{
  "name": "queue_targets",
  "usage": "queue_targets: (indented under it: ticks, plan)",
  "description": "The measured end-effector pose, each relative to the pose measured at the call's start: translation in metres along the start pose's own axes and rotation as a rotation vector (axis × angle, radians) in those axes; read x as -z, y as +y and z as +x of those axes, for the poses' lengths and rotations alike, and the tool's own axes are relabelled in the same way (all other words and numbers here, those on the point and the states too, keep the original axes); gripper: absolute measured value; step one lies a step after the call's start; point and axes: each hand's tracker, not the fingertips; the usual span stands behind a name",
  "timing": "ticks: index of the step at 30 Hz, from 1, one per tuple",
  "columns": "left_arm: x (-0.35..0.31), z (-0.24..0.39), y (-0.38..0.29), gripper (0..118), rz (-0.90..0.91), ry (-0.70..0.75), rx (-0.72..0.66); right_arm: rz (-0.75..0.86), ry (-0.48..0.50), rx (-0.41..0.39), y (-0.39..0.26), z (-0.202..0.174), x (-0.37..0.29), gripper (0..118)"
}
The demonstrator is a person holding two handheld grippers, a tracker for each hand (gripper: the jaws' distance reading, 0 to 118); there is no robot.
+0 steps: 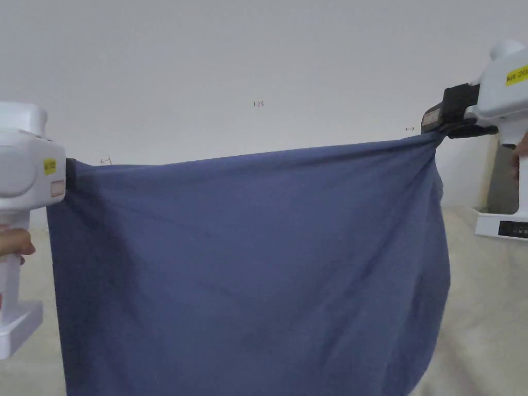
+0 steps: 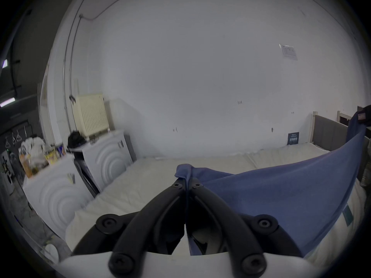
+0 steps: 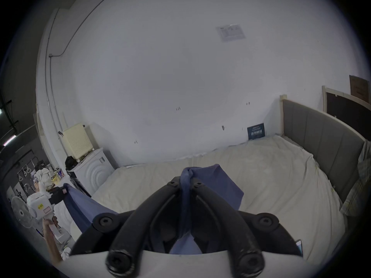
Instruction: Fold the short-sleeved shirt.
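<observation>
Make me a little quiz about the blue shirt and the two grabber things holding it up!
1. True or false: the blue shirt lies flat on the bed.
2. What holds the shirt's top edge? A) the left gripper alone, B) the left gripper and the right gripper, one at each end, C) a hanger.
3. Fill in: in the head view, the end held by the right gripper sits ____ than the end held by the left one.

Key
1. False: it hangs in the air, spread between the grippers, above the bed.
2. B: each gripper's jaws are shut on a bunch of the cloth.
3. Higher.
</observation>
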Motion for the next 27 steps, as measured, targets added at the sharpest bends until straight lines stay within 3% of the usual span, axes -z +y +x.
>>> queue_targets:
  ticks: [9,21,25,27]
  plan:
    - [0.054,0.003,0.088,1,0.080,0.007,-0.023,0.043,-0.046,0.012,0.079,-0.008,0.041,5]
    - [0.157,0.002,0.189,1,0.141,0.034,-0.038,0.141,-0.020,-0.008,0.200,-0.043,0.091,5]
    - [0.189,-0.002,0.217,1,0.168,0.043,-0.170,0.158,-0.017,0.022,0.218,-0.046,0.108,5]
    - [0.205,0.004,0.221,1,0.155,0.059,-0.113,0.152,-0.017,0.023,0.227,-0.038,0.130,5]
